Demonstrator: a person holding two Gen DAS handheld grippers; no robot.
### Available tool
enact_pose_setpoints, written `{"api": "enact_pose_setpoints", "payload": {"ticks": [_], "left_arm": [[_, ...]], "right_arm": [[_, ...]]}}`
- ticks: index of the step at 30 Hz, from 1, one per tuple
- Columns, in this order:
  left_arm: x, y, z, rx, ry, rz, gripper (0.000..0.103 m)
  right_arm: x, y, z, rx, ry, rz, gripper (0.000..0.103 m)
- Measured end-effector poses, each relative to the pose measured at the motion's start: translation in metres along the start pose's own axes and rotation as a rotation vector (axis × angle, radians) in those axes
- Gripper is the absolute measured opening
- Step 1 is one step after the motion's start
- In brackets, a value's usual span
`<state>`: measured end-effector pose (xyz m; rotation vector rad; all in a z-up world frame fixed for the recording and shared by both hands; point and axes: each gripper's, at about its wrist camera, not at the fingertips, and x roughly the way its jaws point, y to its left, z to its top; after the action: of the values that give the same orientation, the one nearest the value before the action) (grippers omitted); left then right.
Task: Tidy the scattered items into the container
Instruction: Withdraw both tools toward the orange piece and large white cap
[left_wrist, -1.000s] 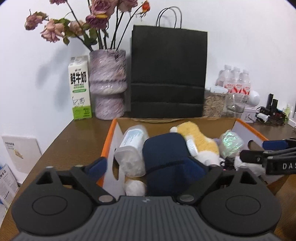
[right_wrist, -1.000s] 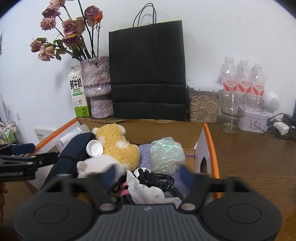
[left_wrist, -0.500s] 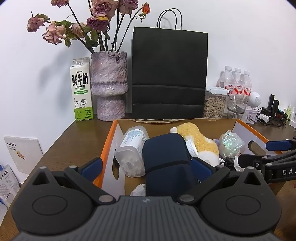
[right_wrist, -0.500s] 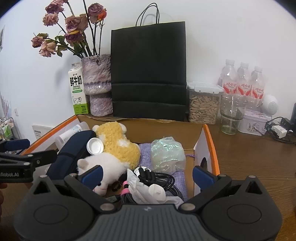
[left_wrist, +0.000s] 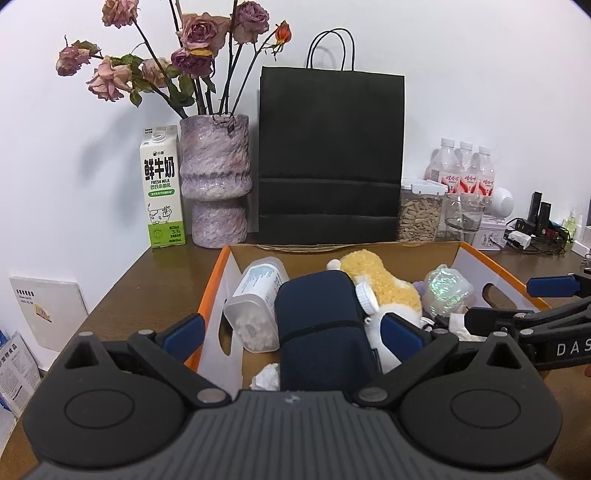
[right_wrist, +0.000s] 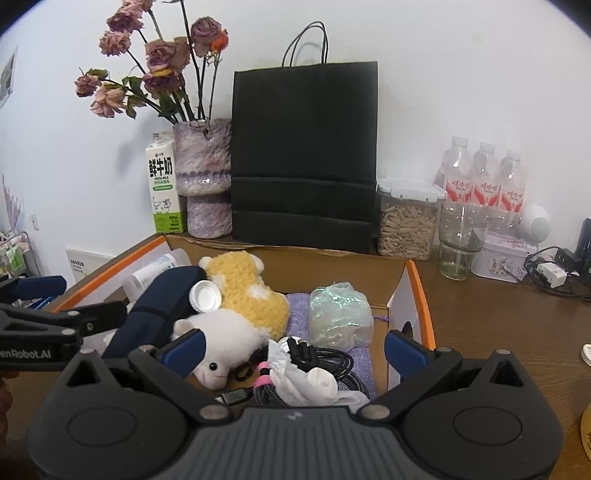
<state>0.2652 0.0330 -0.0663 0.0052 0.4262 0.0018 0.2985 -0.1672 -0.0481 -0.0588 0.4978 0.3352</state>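
An open cardboard box with orange rims (left_wrist: 218, 273) (right_wrist: 419, 284) sits on the wooden table. It holds a navy pouch (left_wrist: 317, 325) (right_wrist: 162, 295), a clear plastic jar (left_wrist: 258, 302), a yellow-and-white plush toy (left_wrist: 384, 291) (right_wrist: 243, 295), an iridescent bag (left_wrist: 443, 291) (right_wrist: 338, 314), black cables (right_wrist: 325, 360) and crumpled tissue (right_wrist: 306, 380). My left gripper (left_wrist: 291, 332) is open and empty over the box's near left part. My right gripper (right_wrist: 293, 349) is open and empty over the box's near right part.
Behind the box stand a milk carton (left_wrist: 162, 192), a purple vase with dried roses (left_wrist: 214, 181), a black paper bag (left_wrist: 328, 158), a seed jar (right_wrist: 406, 218), a glass (right_wrist: 458, 240) and water bottles (right_wrist: 484, 173). Chargers and cables (right_wrist: 554, 269) lie at the right.
Both grippers have pulled back and up from the box, and both have opened wider. The items in the box have not moved.
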Motion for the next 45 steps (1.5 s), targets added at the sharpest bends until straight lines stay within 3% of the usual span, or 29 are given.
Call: {"api": "enact_pose_setpoints", "payload": {"ticks": [29,38,45], "left_arm": [[-0.086,-0.006,-0.044,-0.031,0.042,0.012,0.103],[-0.074,-0.008,-0.068,-0.039,0.129,0.009,0.103],[-0.051,-0.006,-0.058,-0.018,0.175,0.019,0.103]], "right_arm": [[-0.089,0.029,-0.047,-0.024,0.014,-0.002,0.103],[-0.077,0.024,-0.08,-0.025,0.104,-0.022,0.103],[-0.051,0.021,-0.071,-0.014,0.139,-0.015,0.103]]}}
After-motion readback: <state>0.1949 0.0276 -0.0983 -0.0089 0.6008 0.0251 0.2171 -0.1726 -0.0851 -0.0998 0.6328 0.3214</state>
